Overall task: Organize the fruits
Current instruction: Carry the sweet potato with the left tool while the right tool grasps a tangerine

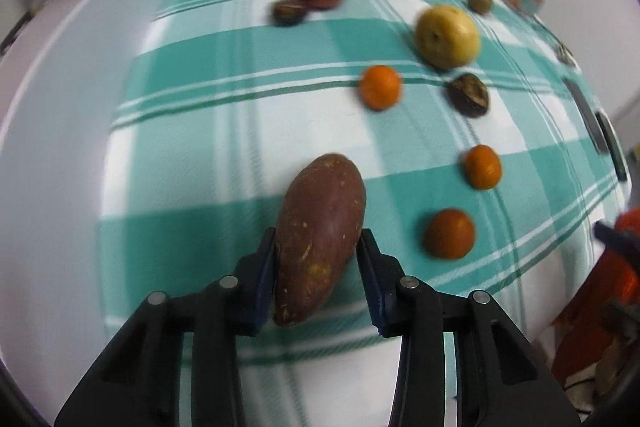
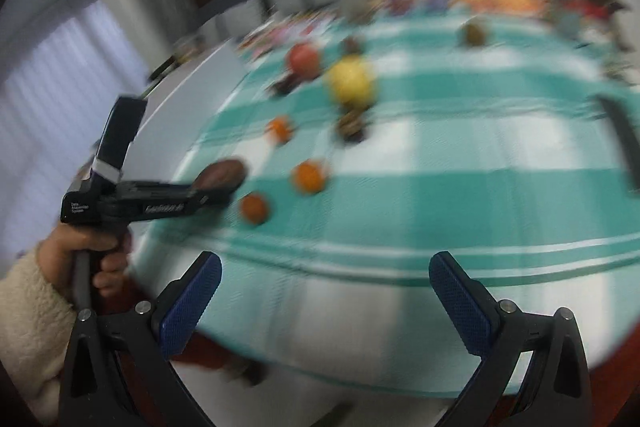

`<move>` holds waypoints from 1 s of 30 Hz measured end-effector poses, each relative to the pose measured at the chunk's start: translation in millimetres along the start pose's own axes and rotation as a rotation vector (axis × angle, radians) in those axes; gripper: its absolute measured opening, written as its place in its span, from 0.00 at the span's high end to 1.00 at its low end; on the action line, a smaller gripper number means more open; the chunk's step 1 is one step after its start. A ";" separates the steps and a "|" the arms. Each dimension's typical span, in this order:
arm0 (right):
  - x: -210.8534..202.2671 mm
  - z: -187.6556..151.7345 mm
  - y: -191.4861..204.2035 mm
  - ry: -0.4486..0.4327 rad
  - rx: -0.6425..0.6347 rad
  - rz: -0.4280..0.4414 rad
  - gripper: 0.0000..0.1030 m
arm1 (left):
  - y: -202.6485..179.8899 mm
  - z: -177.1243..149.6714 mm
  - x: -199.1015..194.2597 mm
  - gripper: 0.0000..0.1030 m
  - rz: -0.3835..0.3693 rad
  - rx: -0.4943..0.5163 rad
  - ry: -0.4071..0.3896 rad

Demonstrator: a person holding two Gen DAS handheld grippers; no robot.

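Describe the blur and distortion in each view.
Left wrist view: the sweet potato in the left gripper is fairly sharp, far fruit smeared, tablecloth stripes bowed by the fisheye. Right wrist view: heavy motion blur everywhere except the open right gripper.

Wore matte black on both grippers — left gripper [image 1: 318, 247] and right gripper [image 2: 325, 287] alike, with textured blue pads [image 2: 190, 303] and silver pivot screws. Showed bare skin on the left hand [image 2: 94, 255] — cream fleece sleeve [image 2: 28, 315] behind.
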State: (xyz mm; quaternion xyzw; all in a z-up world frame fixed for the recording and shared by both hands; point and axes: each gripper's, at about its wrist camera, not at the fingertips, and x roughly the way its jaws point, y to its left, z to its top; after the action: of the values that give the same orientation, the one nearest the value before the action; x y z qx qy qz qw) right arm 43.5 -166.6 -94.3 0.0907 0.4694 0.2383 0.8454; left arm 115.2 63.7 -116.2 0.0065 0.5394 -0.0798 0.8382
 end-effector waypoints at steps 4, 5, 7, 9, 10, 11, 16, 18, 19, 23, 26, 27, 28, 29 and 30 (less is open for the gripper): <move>51.8 14.9 28.1 0.056 -0.079 0.034 0.27 | 28.3 -6.0 -6.8 0.62 -0.032 -0.098 -0.042; 63.6 18.7 33.2 0.066 -0.091 0.025 0.30 | 31.2 -7.9 -6.0 0.62 -0.043 -0.105 -0.031; 82.1 24.7 40.6 0.081 -0.101 0.005 0.40 | 32.5 -10.0 2.4 0.62 -0.049 -0.090 -0.004; 93.4 28.1 47.0 0.090 -0.115 -0.016 0.42 | 25.5 -11.1 7.5 0.62 -0.036 -0.052 0.007; 97.0 28.5 50.8 0.094 -0.127 -0.028 0.45 | 22.0 -10.0 8.9 0.62 -0.025 -0.034 0.007; 97.4 29.3 53.0 0.095 -0.136 -0.031 0.46 | 17.5 -10.6 9.1 0.60 -0.010 -0.002 0.012; 107.7 34.7 60.2 0.116 -0.174 -0.089 0.60 | 10.3 -10.5 8.9 0.49 -0.010 0.039 0.016; 106.5 34.7 60.6 0.121 -0.183 -0.111 0.70 | 11.7 -8.9 6.9 0.62 -0.004 0.037 0.008; 104.3 35.0 57.5 0.125 -0.168 -0.104 0.70 | 13.7 -9.0 5.7 0.62 -0.015 0.026 0.003; 81.3 37.1 52.4 0.102 -0.096 -0.048 0.71 | 22.3 -7.5 -8.0 0.63 -0.069 -0.044 -0.042; 59.7 56.0 67.6 0.089 -0.092 0.010 0.71 | 37.9 -3.5 -52.6 0.63 -0.212 -0.166 -0.111; 54.5 64.6 76.9 0.080 -0.109 0.026 0.71 | 44.4 -2.2 -68.4 0.63 -0.244 -0.196 -0.139; 49.5 75.4 89.0 0.070 -0.132 0.046 0.71 | 52.5 -0.5 -85.9 0.63 -0.261 -0.223 -0.170; 44.9 88.0 104.1 0.058 -0.154 0.074 0.71 | 62.8 1.6 -106.4 0.63 -0.265 -0.248 -0.211; 41.5 101.7 122.2 0.047 -0.176 0.111 0.71 | 76.4 4.1 -129.4 0.63 -0.251 -0.272 -0.260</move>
State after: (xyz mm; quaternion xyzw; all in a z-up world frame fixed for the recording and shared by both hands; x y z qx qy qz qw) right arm 108.3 -32.9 -24.1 0.0363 0.4605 0.3270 0.8244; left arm 77.2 155.2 -3.1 -0.1842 0.4291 -0.1101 0.8774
